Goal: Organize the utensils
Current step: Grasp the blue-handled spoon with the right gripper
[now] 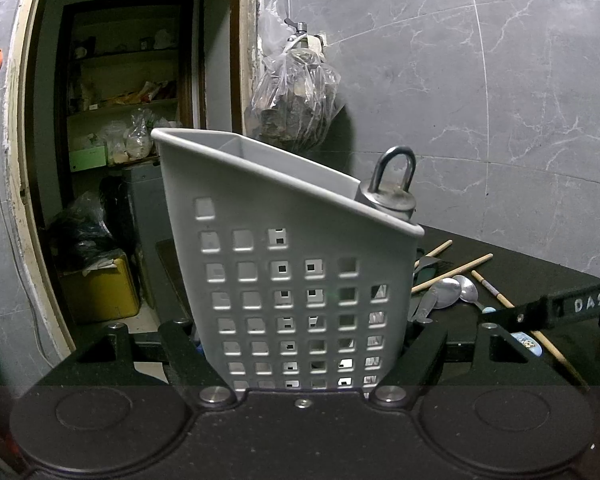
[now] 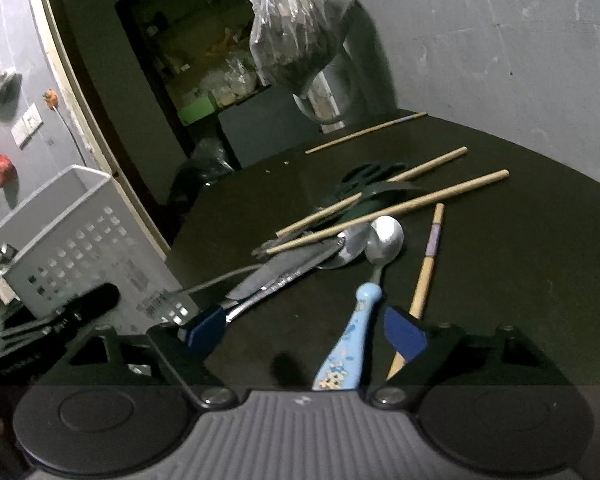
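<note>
Grey marble-look wall w/ an open doorway to a storage room at left; dark table (image 2: 500, 264) in front. Landmark: grey perforated caddy (image 1: 300, 280). Left gripper (image 1: 304, 344) clamps the caddy's base from both sides; a metal weight w/ loop (image 1: 392, 188) sits in its right end. Right of the caddy lies the utensil pile: knife (image 2: 276, 276), chopsticks (image 2: 392, 208), steel spoon (image 2: 386, 236). Right gripper (image 2: 304, 328) spread wide, pads not touching, around the blue-handled spoon (image 2: 348, 344), further right of the caddy.
</note>
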`<state>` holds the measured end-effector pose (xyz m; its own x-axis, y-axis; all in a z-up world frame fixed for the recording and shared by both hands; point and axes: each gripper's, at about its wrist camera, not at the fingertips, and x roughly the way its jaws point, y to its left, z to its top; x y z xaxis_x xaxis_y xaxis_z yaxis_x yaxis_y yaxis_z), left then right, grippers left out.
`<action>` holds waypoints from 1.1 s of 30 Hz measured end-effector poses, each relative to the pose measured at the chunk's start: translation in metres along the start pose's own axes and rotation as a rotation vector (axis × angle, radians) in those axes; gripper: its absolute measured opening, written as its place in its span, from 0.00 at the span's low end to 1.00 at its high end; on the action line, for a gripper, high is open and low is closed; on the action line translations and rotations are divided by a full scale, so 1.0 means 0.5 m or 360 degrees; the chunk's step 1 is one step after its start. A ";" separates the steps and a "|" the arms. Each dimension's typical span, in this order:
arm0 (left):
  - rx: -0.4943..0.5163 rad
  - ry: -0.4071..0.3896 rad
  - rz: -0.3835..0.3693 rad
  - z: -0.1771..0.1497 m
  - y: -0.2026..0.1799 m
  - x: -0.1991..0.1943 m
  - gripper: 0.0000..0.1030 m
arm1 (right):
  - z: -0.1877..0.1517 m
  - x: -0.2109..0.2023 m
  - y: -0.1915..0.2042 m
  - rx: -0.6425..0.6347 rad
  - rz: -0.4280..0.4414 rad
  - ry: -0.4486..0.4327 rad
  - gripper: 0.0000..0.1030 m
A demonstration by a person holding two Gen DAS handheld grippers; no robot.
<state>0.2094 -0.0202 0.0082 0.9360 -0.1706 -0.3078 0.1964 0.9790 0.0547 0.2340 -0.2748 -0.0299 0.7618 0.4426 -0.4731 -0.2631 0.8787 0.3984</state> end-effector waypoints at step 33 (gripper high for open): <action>0.0010 -0.0005 0.0001 -0.003 -0.004 0.005 0.74 | 0.055 -0.010 0.010 -0.0215 -0.0067 -0.0093 0.86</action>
<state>0.2107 -0.0226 0.0061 0.9371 -0.1703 -0.3045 0.1976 0.9784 0.0608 0.2452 -0.2774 -0.0041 0.8060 0.3969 -0.4392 -0.3042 0.9142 0.2679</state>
